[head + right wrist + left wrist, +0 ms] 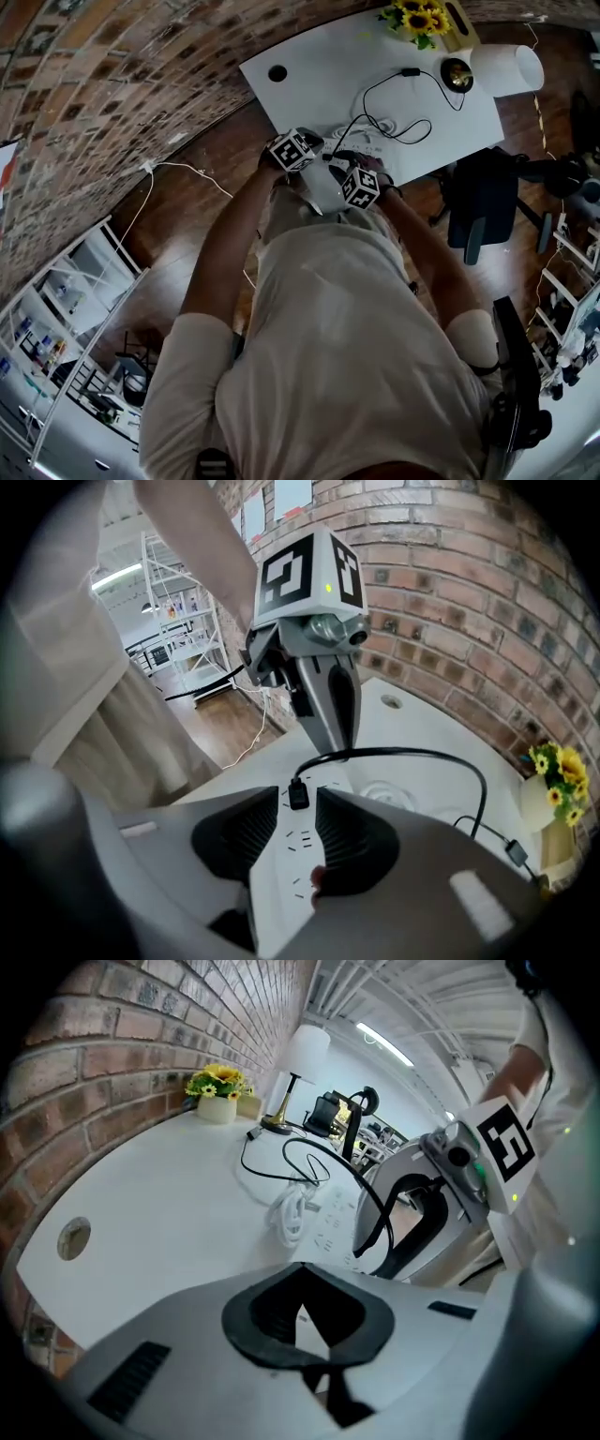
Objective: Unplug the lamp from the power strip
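A white power strip [302,860] lies on the white desk [309,56], with a black plug [297,792] standing in it. My right gripper [297,808] is open over the strip, and the plug sits between its fingertips, apart from both pads. The plug's black cord [427,757] arcs away to the right. My left gripper [306,1267] is shut and empty, just left of the strip [330,1227]. The white-shaded lamp [504,67] stands at the desk's far right, also visible in the left gripper view [302,1054]. In the head view both grippers [317,148] [349,167] hover close together at the desk's near edge.
A coiled white cable [289,1213] lies beside the strip. A pot of sunflowers [417,19] stands at the brick wall, near the lamp's base [457,75]. A cable hole [277,72] is in the desk's left end. A dark office chair [483,202] stands to the right.
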{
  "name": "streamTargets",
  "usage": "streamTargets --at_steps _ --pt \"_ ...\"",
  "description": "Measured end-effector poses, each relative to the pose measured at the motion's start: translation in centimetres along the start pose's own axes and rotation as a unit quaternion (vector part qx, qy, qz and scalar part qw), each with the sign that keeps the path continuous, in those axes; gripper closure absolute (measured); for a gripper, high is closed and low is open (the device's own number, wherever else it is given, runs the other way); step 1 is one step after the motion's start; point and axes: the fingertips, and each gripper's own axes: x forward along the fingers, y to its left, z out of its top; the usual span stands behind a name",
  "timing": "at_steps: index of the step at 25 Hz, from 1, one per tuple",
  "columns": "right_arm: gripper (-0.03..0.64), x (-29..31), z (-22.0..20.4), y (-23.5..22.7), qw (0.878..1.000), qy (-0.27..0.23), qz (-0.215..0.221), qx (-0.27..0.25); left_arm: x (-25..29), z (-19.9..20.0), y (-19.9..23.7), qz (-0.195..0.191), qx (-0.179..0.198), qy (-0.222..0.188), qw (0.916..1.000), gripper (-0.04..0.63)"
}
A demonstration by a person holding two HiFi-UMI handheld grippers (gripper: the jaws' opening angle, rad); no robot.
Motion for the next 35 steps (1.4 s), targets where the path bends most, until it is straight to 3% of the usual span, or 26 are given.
streamTargets --at_steps 11,26,35 --pt "0.528 2.7 0.0 0.4 0.999 0.023 -0.001 -0.033 2.0 -1.5 0.4 0.012 0.081 0.019 0.9965 0.595" --pt "0.546 3.5 -0.4 0.1 0.998 0.028 -0.012 -0.049 2.5 -0.6 -0.1 -0.024 0.093 0.002 0.9954 0.595" --pt "0.560 3.4 -0.1 -0.1 1.000 0.020 -0.021 -0.008 2.8 -1.1 -0.4 -0.007 0.191 0.015 0.9814 0.595"
